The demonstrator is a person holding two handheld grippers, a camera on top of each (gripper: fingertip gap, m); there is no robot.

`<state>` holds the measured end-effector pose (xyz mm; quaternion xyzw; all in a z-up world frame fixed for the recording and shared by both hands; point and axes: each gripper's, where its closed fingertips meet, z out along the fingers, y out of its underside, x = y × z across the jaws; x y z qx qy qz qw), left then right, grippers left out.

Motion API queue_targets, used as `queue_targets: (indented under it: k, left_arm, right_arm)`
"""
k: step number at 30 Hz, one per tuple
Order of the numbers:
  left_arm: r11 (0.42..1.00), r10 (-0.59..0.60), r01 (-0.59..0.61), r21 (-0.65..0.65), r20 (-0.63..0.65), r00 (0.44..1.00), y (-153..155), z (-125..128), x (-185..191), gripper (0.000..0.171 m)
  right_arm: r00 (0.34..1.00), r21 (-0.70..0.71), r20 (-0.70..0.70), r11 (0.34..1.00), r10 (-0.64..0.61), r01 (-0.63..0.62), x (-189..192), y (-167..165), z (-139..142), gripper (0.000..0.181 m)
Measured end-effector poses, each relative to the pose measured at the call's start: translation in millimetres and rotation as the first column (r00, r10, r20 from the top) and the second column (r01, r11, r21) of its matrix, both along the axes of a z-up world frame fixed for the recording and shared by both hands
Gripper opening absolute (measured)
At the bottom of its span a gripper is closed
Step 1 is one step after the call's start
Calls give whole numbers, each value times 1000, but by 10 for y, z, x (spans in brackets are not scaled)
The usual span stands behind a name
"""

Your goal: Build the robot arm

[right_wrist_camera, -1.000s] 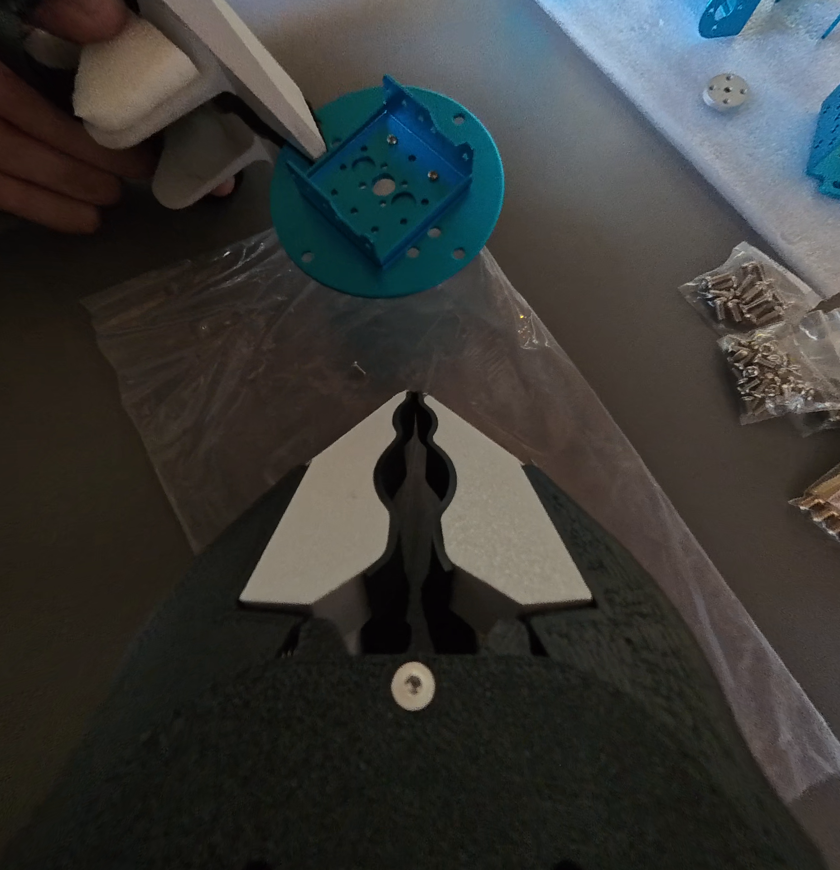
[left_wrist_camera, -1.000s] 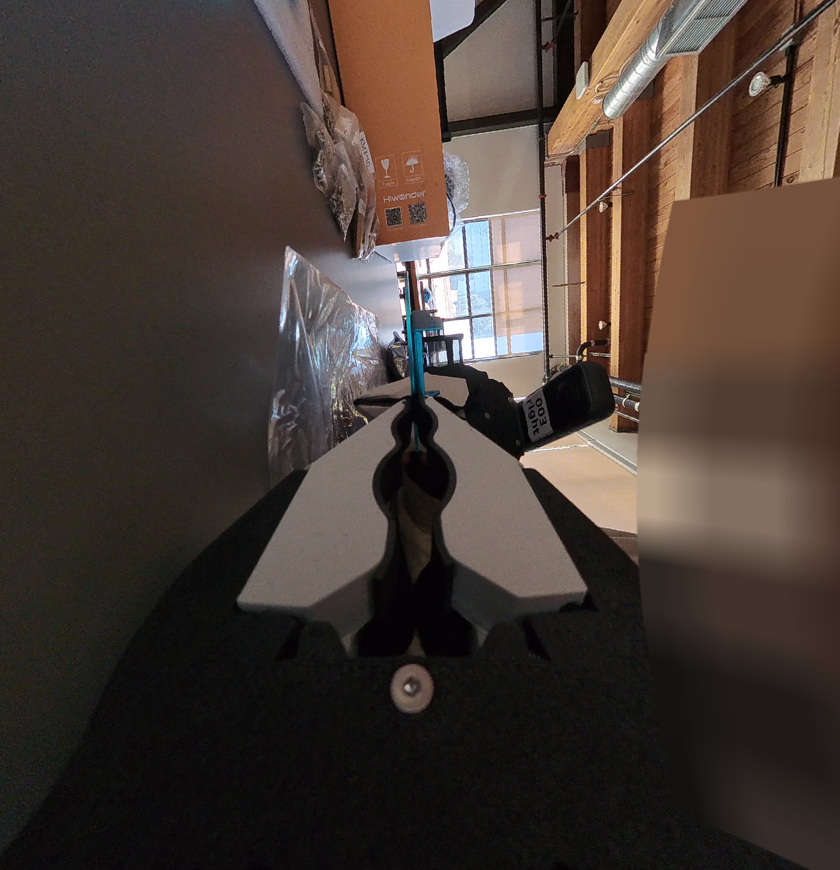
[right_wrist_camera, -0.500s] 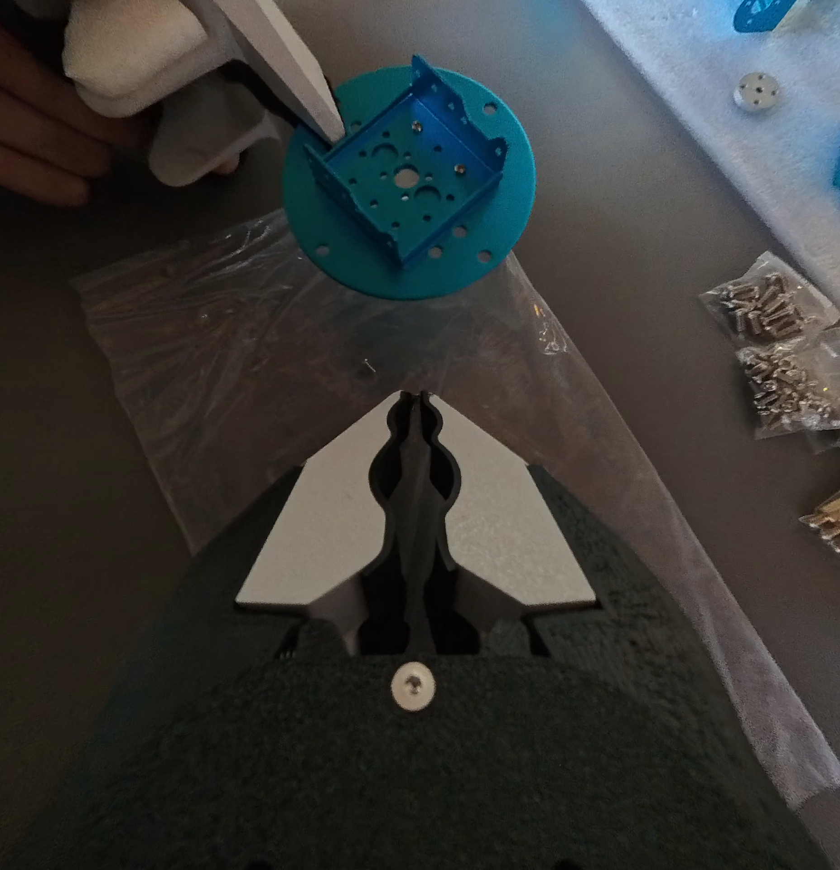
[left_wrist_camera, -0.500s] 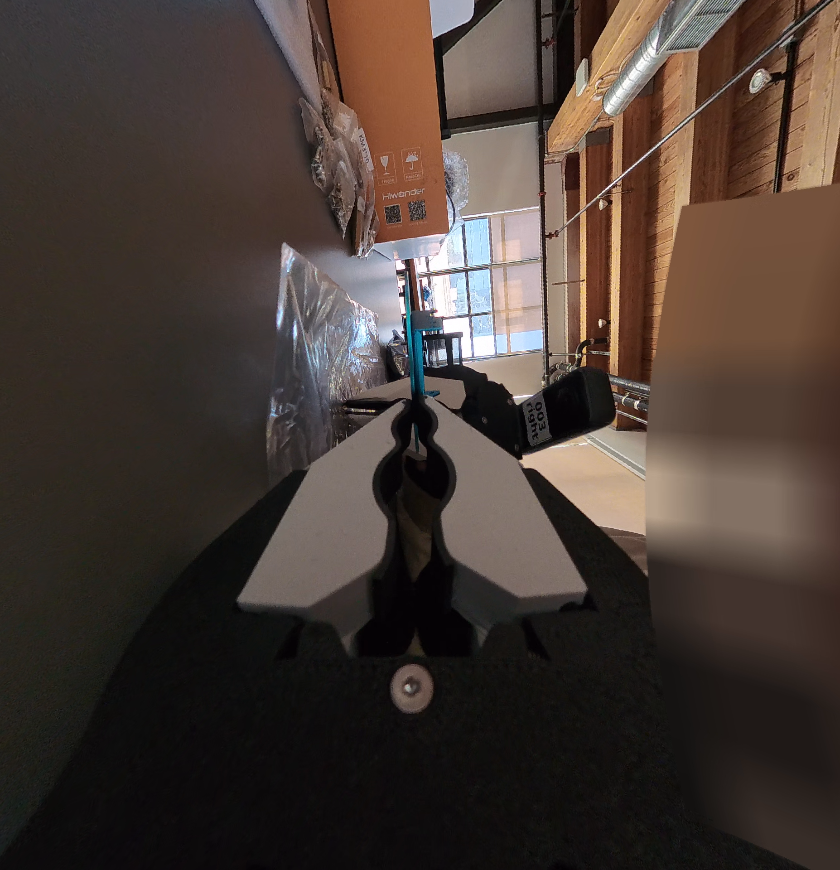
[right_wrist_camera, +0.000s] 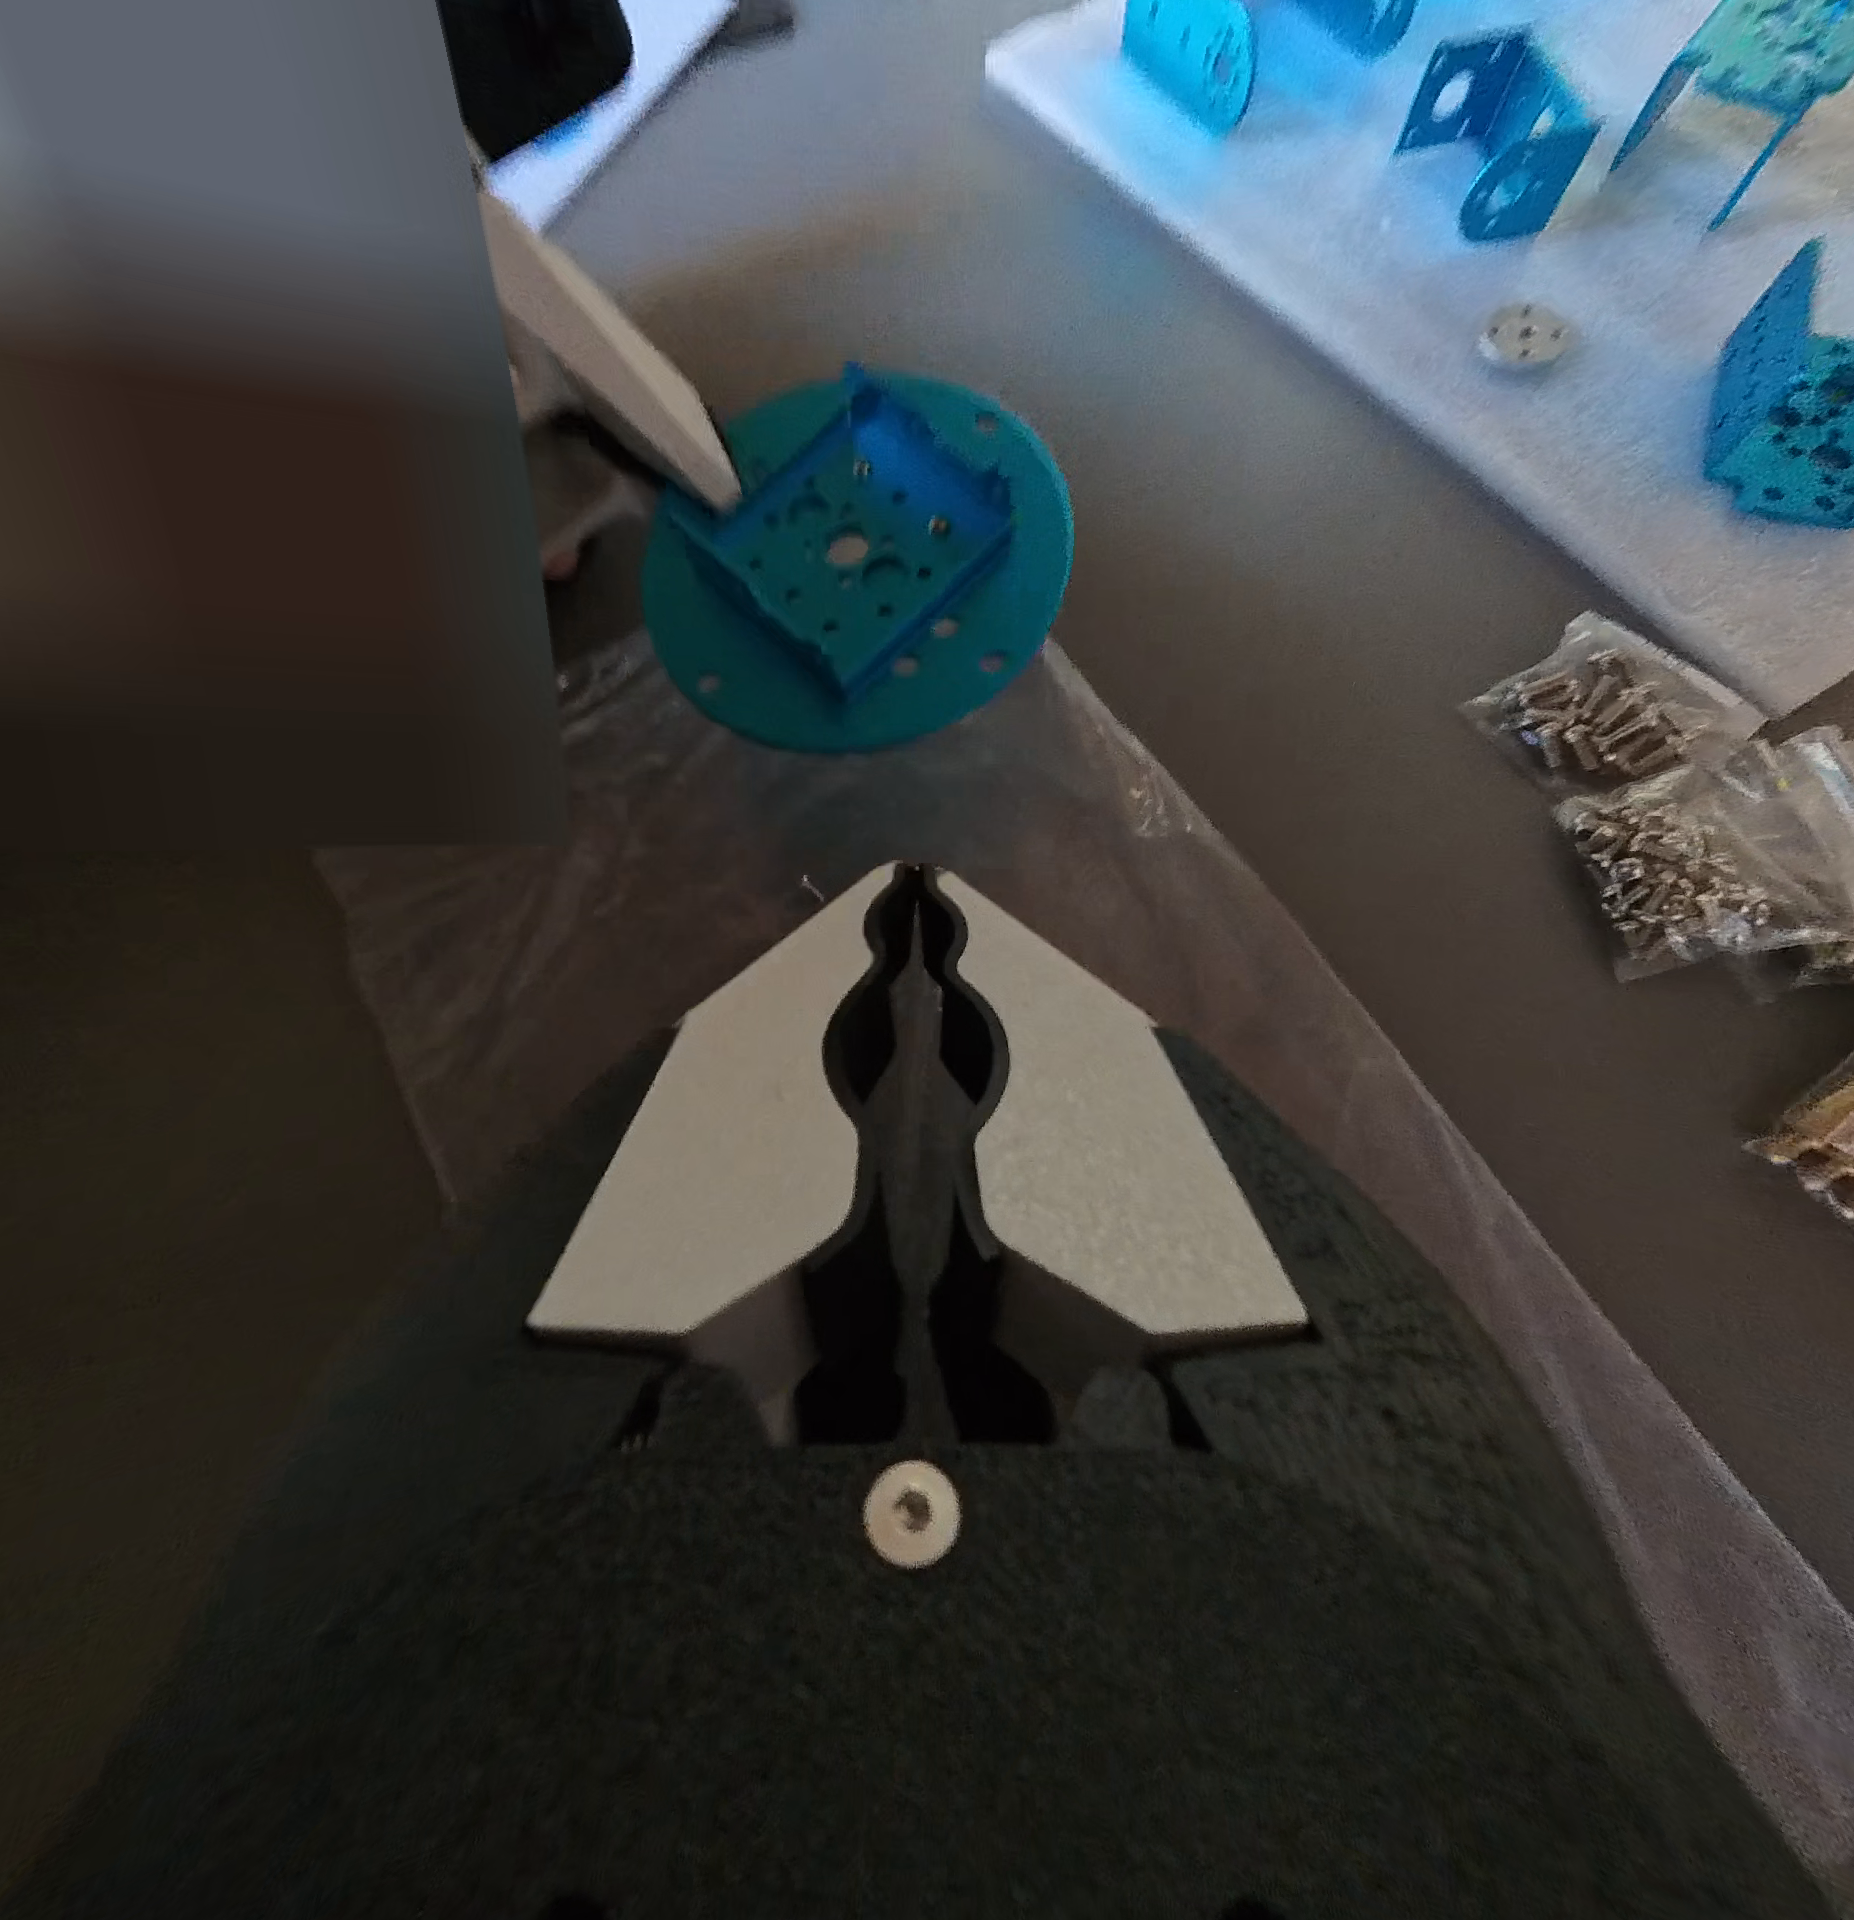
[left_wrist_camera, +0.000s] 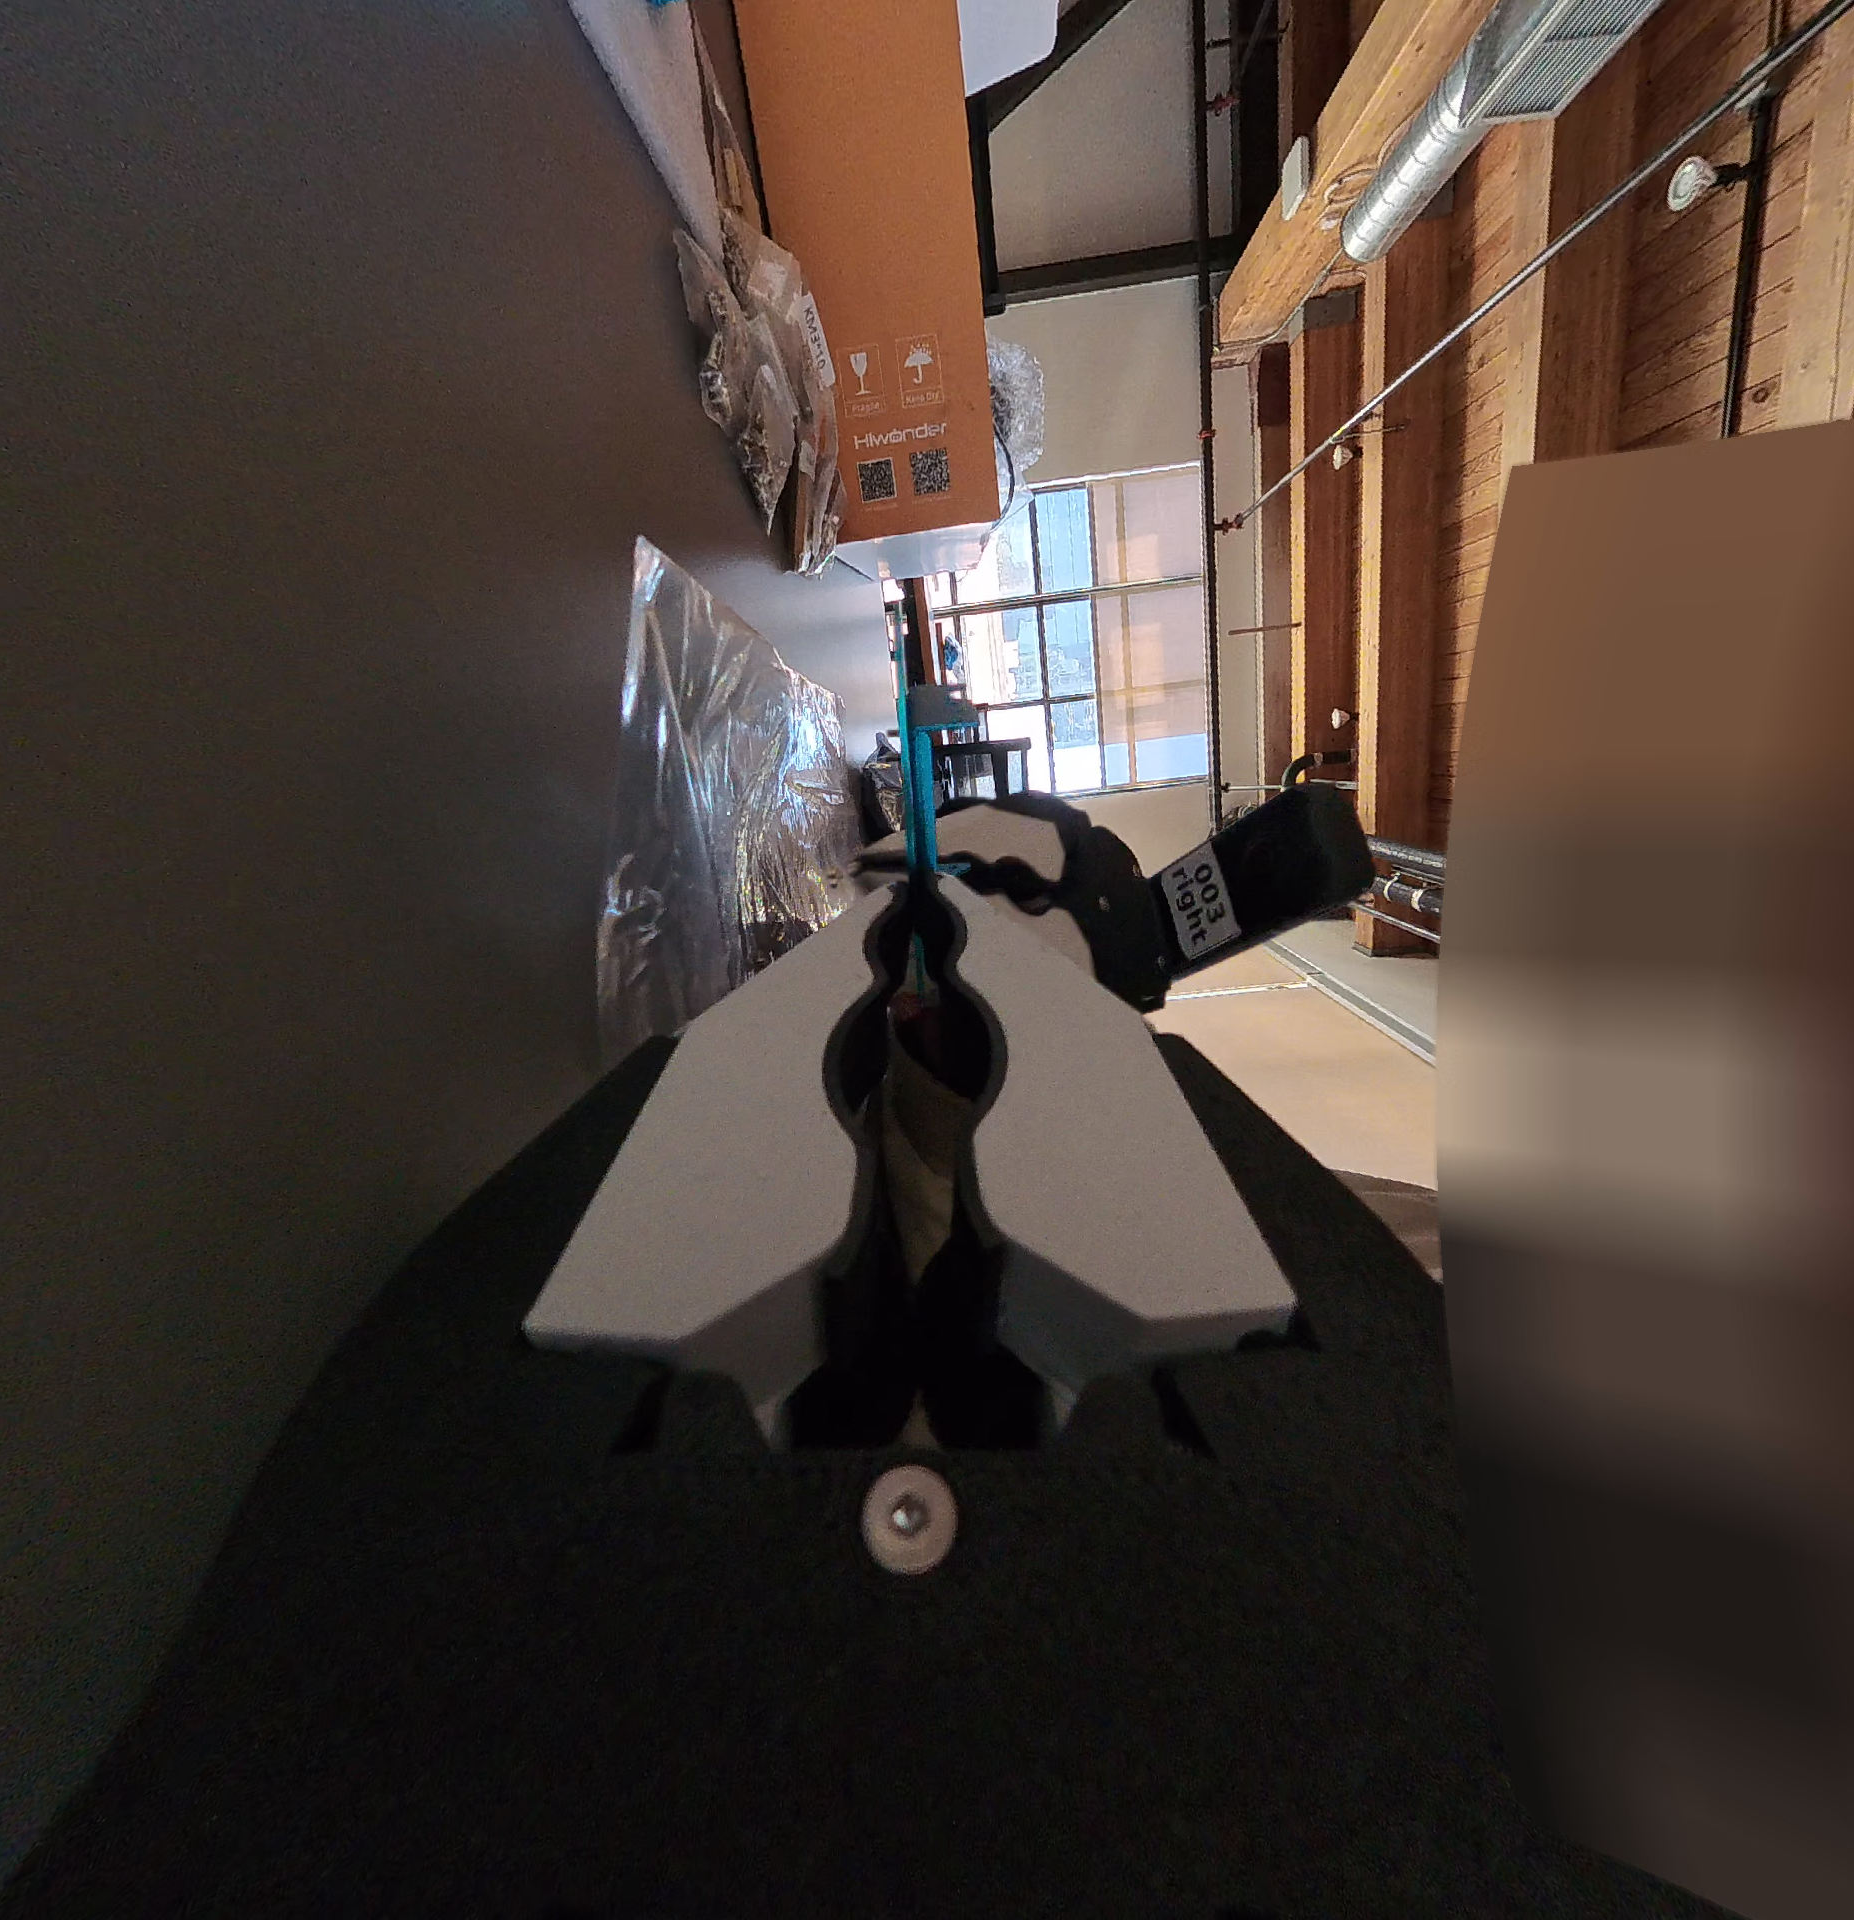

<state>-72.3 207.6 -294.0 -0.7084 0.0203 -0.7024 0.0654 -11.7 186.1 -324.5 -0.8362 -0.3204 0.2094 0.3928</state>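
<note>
Since a second ago the right gripper (right_wrist_camera: pixel 918 878) has drawn back and tipped up, so the white foam sheet (right_wrist_camera: pixel 1349 260) with its blue metal brackets (right_wrist_camera: pixel 1489 145) now shows at the top right, and the picture is blurred with motion. Its jaws are together with nothing visible between them, above a clear plastic bag (right_wrist_camera: pixel 1193 852) lying on the grey table (right_wrist_camera: pixel 1162 436). The left gripper (left_wrist_camera: pixel 918 894) is clamped on the edge of a teal disc (right_wrist_camera: pixel 855 566) that carries a blue U-shaped bracket (right_wrist_camera: pixel 850 540); the disc hangs in the air over the far end of the bag. In the left wrist view the disc appears edge-on as a thin teal line (left_wrist_camera: pixel 918 831) rising from the pinched fingertips. Small bags of screws (right_wrist_camera: pixel 1629 821) lie to the right on the table, and an orange cardboard box (left_wrist_camera: pixel 861 249) stands behind them.
</note>
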Motion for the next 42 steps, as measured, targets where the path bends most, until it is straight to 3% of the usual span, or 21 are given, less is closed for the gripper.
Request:
queue_targets:
  k: [5,12,17,20,22,25,28,34,39,42]
  left_arm:
    - [999,-32,33,28,-28,999,-64,-15,34,0]
    - [994,-73,78,78,-68,995,-177,-29,93,0]
    - [995,-63,68,70,-62,996,-161,-28,90,0]
    - [997,-28,32,65,-62,998,-81,-29,34,0]
    - [998,5,0,67,-70,998,-8,-38,-21,0]
    - [998,16,-11,69,-71,997,19,-39,-37,0]
    - [997,8,-2,81,-79,997,-5,-42,-16,0]
    - [996,25,-18,89,-85,996,37,-42,-48,0]
    - [995,23,-14,100,-92,996,29,-45,-36,0]
    - [993,31,-20,114,-99,995,37,-44,-42,0]
  right_arm:
    - [985,158,-154,986,71,-46,-158,29,440,0]
    - [996,185,-24,980,83,-77,-314,134,412,0]
    - [987,135,-132,988,93,-75,-328,53,520,0]
    - [997,28,-48,998,53,-52,-70,-91,329,0]
    - [994,-113,62,990,93,-85,121,-302,57,0]
    - [978,-165,156,980,138,-112,239,-449,-97,0]
    - [932,-190,299,970,205,-152,330,-522,-229,0]
    - [875,-257,372,940,310,-224,345,-592,-219,15]
    - [746,-315,489,889,452,-332,411,-630,-2,15]
    - [672,-383,544,861,503,-336,569,-510,132,15]
